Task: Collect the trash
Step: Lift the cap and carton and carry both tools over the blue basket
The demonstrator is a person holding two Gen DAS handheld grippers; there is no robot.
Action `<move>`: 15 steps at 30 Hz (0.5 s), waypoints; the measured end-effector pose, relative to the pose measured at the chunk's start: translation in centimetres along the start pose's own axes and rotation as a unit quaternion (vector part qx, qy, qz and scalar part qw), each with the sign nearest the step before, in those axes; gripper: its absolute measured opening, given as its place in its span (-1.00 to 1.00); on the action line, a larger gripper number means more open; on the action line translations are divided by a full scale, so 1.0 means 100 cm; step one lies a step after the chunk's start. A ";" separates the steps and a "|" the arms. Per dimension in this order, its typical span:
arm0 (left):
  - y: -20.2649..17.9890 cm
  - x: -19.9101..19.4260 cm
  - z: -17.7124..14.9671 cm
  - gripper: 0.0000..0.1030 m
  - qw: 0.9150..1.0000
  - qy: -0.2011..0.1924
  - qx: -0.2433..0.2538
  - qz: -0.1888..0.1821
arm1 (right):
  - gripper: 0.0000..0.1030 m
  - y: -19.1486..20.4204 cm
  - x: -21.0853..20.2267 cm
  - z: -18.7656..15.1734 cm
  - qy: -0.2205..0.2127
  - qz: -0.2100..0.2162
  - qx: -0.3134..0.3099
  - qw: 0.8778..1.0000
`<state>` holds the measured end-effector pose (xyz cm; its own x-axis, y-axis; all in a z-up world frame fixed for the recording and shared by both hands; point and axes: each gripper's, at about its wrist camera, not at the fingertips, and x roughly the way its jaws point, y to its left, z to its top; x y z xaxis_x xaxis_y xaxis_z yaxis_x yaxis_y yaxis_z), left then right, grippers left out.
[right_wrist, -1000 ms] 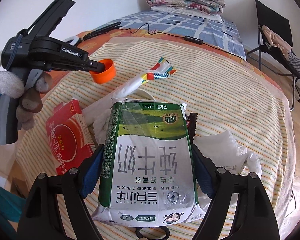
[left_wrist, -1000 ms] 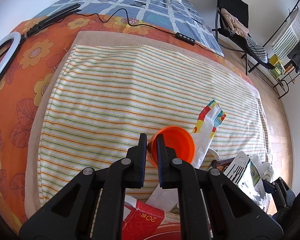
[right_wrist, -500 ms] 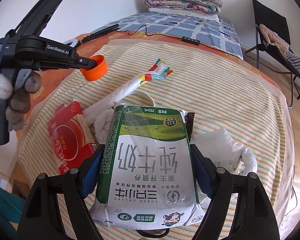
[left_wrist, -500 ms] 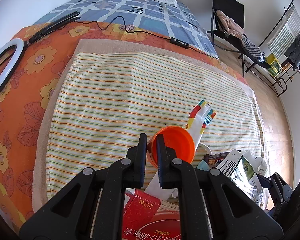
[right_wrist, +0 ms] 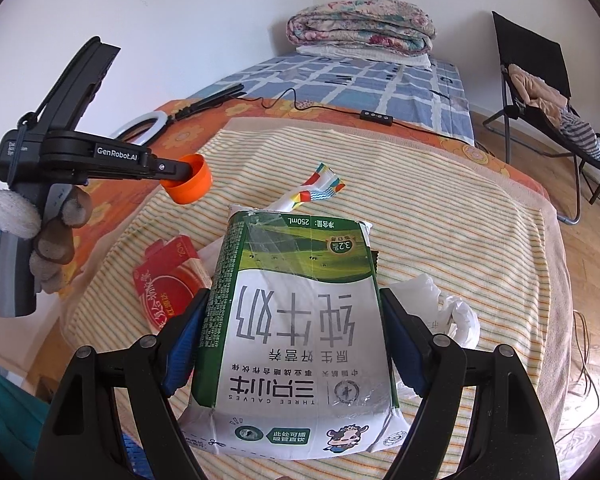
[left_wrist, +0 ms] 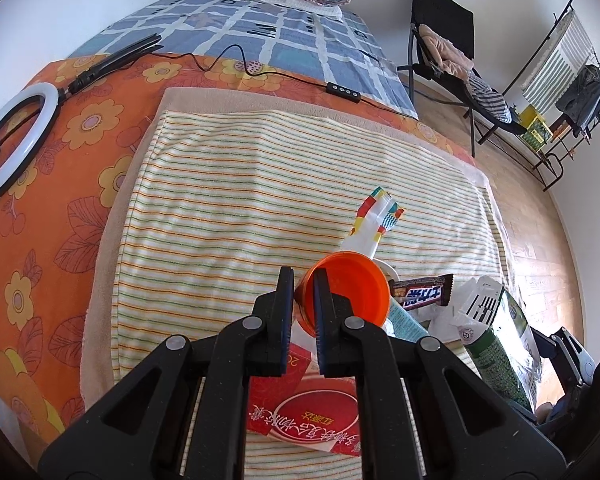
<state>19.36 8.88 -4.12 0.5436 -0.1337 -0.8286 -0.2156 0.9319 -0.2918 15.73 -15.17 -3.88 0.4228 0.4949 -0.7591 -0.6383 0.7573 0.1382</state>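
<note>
Your left gripper [left_wrist: 301, 280] pinches the wall of one orange cup [left_wrist: 346, 292], lifted off the striped towel [left_wrist: 228, 200]. Your right gripper [right_wrist: 290, 320] clamps one green-and-white milk carton [right_wrist: 296, 320] between its blue pads. Below the cup on the towel lie one red box [right_wrist: 168, 280], one chocolate bar [left_wrist: 420, 292], one long white wrapper [right_wrist: 312, 192] and a crumpled white bag [right_wrist: 444, 312], half hidden behind the carton. Beyond the towel sits one ring light [left_wrist: 16, 140].

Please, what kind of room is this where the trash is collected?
Most likely a bedroom in a home. The trash lies on a striped towel spread over a bed, with folded quilts at its far end and a clothes drying rack by the wall.
</note>
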 end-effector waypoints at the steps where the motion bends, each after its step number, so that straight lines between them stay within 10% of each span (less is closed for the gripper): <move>1: -0.001 -0.007 -0.003 -0.85 1.000 -0.002 0.002 -0.002 | 0.56 0.003 -0.005 -0.002 -0.002 0.001 0.000 1.000; 15: -0.022 -0.098 -0.104 -0.85 0.997 -0.011 0.073 -0.010 | 0.56 0.047 -0.087 -0.057 -0.015 0.010 -0.016 1.000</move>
<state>6.09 4.66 -0.29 0.5650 -0.1465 -0.8120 -0.0850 0.9685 -0.2339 5.34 -18.35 -0.24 0.4276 0.5231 -0.7372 -0.6678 0.7325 0.1324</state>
